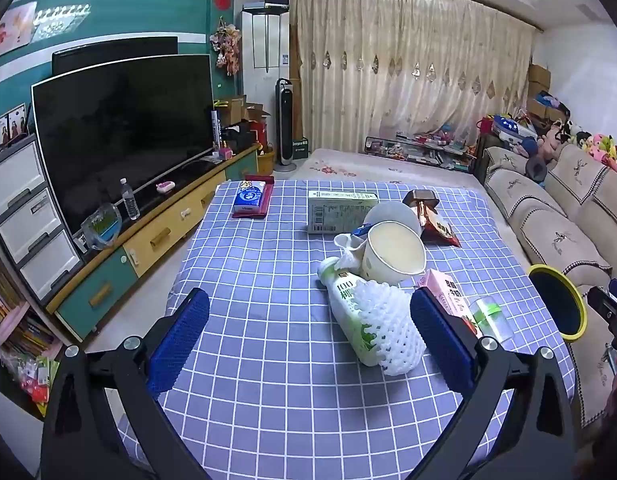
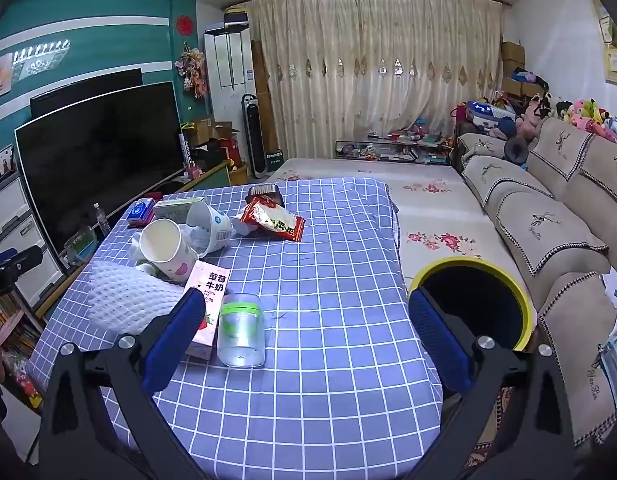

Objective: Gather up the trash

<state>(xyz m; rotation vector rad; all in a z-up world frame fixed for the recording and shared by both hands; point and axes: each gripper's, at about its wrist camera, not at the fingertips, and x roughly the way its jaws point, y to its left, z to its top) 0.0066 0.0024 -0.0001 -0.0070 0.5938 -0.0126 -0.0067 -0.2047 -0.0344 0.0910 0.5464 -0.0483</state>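
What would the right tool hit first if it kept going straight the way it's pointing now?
Probably the bare checked tablecloth: the right tool is open, angled downward. The clear jar lies just left of that line, though depth is uncertain.

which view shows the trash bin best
The right wrist view: the bin sits beside the table's right edge with nearly its whole yellow rim and dark opening visible. The left wrist view catches it only at the far right, smaller and distorted.

On the table we find the carton just left of the jar, the cups behind them, and the snack packet farther back. The bin stands right of the table, before the sofa.
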